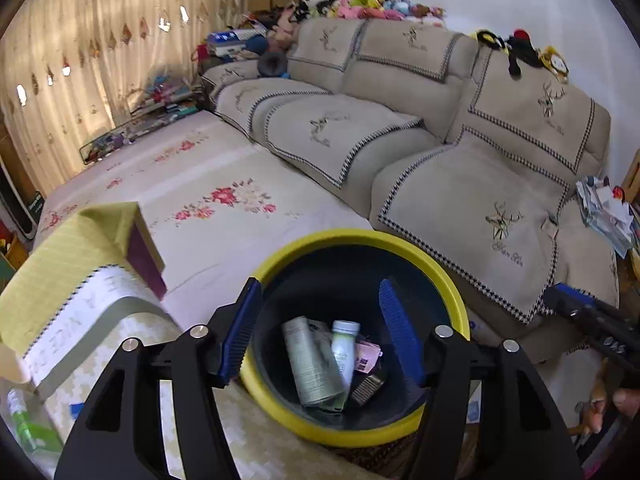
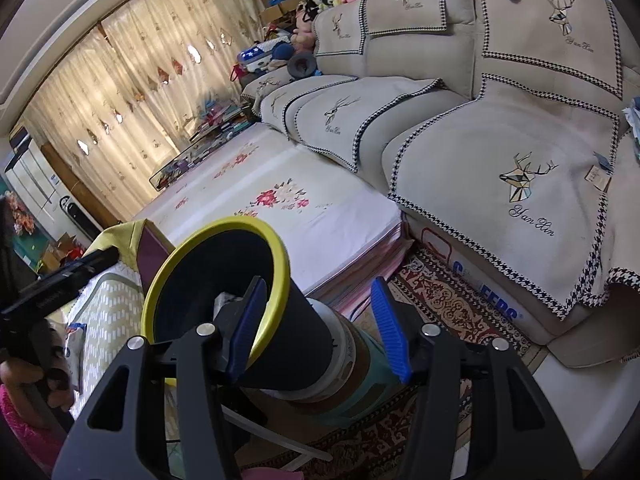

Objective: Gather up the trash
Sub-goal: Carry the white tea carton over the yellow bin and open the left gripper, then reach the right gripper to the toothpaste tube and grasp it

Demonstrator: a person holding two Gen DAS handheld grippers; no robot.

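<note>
A dark trash bin with a yellow rim (image 1: 460,300) stands by the table edge. Inside lie a pale carton (image 1: 310,364), a white-capped bottle (image 1: 344,348), a pink packet (image 1: 368,356) and a small dark ribbed item (image 1: 368,388). My left gripper (image 1: 320,332) is open and empty, right above the bin's mouth. My right gripper (image 2: 316,328) is open and empty, its fingers to either side of the bin's dark wall (image 2: 304,332), with the yellow rim (image 2: 280,256) just ahead. The right gripper also shows at the right edge of the left wrist view (image 1: 592,316).
A table with a pale woven cloth (image 1: 120,344) carries a green bottle (image 1: 28,424) and a yellow-green cloth (image 1: 80,236). A floral mat (image 1: 224,200) lies beyond, a beige sofa (image 1: 480,184) to the right. The bin rests on stacked containers (image 2: 348,364) over a patterned rug (image 2: 448,300).
</note>
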